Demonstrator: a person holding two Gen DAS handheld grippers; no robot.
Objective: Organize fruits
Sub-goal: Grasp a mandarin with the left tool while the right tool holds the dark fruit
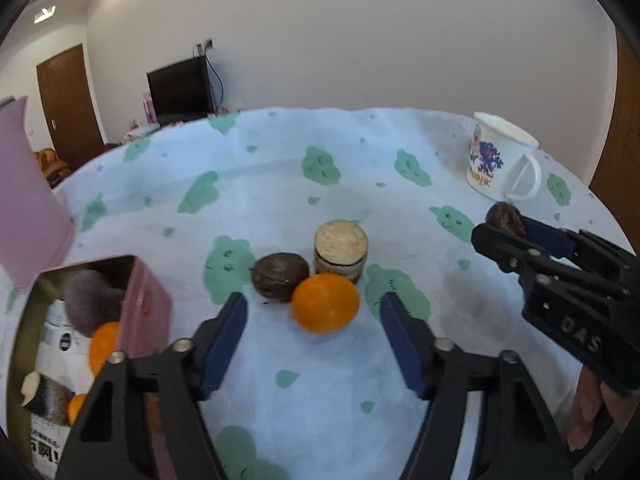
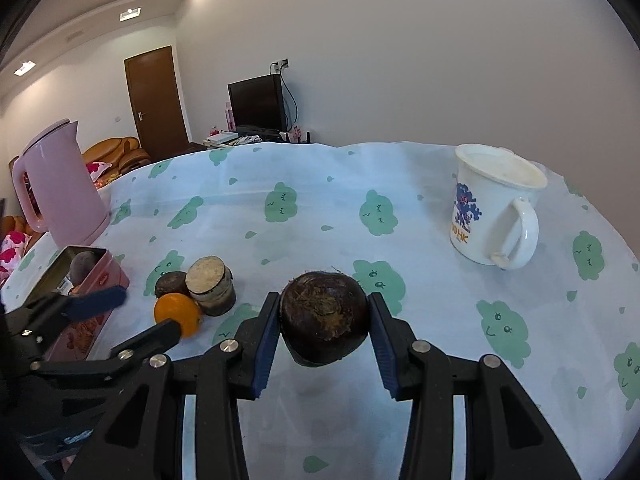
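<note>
White mug (image 2: pixel 494 212) reads "HK"; right tool (image 1: pixel 505 229) marked "DAS".

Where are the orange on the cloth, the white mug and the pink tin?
orange (image 1: pixel 325 303): left wrist view, middle of its peel.
white mug (image 2: pixel 486 216): right wrist view, its printed side wall.
pink tin (image 1: pixel 149 307): left wrist view, its outer side wall.

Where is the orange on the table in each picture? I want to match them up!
Left wrist view: the orange sits low in the middle, just ahead of the open left gripper.
Right wrist view: the orange is at lower left, partly behind the left gripper's finger.
Shared landmark: the white mug, at upper right in both.
</note>
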